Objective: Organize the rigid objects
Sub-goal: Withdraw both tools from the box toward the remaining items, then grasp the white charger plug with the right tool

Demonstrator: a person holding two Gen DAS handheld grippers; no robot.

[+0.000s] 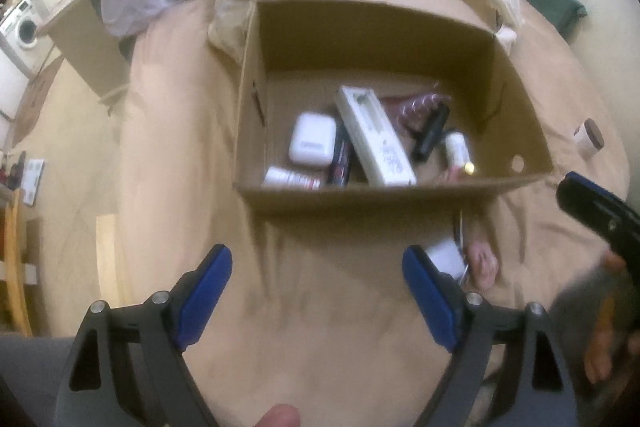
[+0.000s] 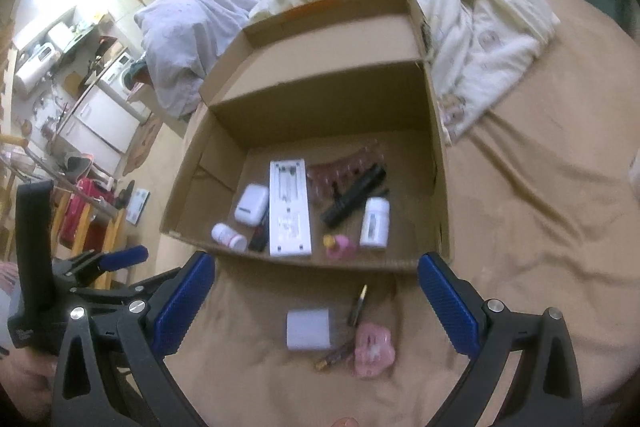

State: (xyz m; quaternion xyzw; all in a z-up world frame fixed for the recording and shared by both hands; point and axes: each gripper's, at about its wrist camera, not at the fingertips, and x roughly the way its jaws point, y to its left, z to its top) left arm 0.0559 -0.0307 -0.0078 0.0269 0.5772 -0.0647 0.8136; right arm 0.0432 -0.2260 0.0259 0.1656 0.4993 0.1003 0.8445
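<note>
Lying in cardboard box [image 2: 436, 163]: long white case [image 2: 289, 207]; black flashlight [image 2: 354, 195].

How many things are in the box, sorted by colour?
White: 4 - long white rectangular box, white rounded case, white pill bottle, small white bottle with pink cap
Black: 2 - black flashlight, dark flat stick
Pink: 2 - small pink toy, pinkish clear packet
Total: 8
</note>
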